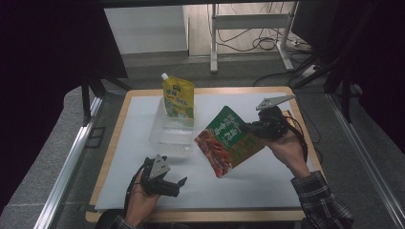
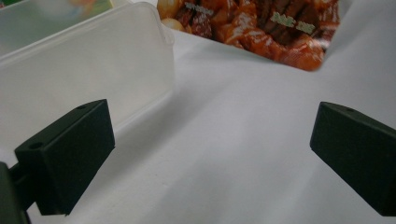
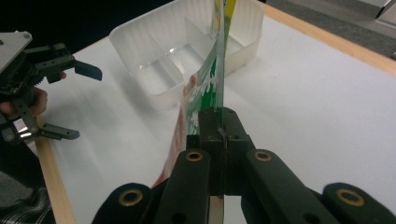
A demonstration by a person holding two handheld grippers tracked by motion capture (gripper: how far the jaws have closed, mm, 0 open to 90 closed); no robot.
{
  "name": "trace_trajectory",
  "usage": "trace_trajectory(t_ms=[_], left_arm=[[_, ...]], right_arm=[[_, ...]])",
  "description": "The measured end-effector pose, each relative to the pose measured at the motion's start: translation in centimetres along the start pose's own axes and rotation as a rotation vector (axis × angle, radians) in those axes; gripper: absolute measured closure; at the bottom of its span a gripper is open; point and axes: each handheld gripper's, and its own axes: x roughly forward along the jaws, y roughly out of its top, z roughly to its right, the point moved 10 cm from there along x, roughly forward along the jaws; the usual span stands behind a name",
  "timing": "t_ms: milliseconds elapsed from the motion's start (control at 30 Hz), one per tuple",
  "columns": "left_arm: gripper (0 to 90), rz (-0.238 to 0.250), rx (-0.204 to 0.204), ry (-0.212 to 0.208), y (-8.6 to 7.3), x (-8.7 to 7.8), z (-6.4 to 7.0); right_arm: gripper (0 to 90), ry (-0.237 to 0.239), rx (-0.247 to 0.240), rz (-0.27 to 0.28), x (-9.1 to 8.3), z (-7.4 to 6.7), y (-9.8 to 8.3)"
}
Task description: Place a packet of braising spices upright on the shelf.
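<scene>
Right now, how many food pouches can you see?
2. A yellow spouted pouch stands in the clear tray; a green and red pouch is held by the right gripper beside the tray.

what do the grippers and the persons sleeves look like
Both the left gripper and the right gripper are black with blocky rectangular jaws, each topped by a grey three-cornered plate and trailing a black cable. Brass-coloured pivot rings show on the right one. The sleeves are dark plaid.

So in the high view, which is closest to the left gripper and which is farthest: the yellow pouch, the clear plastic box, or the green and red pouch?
From the left gripper:
1. Clear plastic box, just ahead.
2. Green and red pouch, off to the right, held in the right gripper.
3. Yellow pouch, standing at the box's far end.
</scene>
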Motion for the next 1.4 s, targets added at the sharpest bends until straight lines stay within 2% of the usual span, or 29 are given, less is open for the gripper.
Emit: trace_trajectory(t_ms=[533, 833, 1400], left_arm=[[0.0, 0.018, -0.011, 0.011, 0.2, -0.2, -0.3], [0.0, 0.022, -0.012, 0.012, 0.3, -0.2, -0.3], [0.0, 0.027, -0.013, 0.021, 0.3, -0.4, -0.5]], right_arm=[[89.6, -0.041, -0.067, 0.002, -0.5, 0.8, 2.8], [89.7, -0.065, -0.076, 0.021, -0.6, 1.7, 4.1], [89.7, -0.046, -0.086, 0.062, -0.1, 2.1, 7.2]])
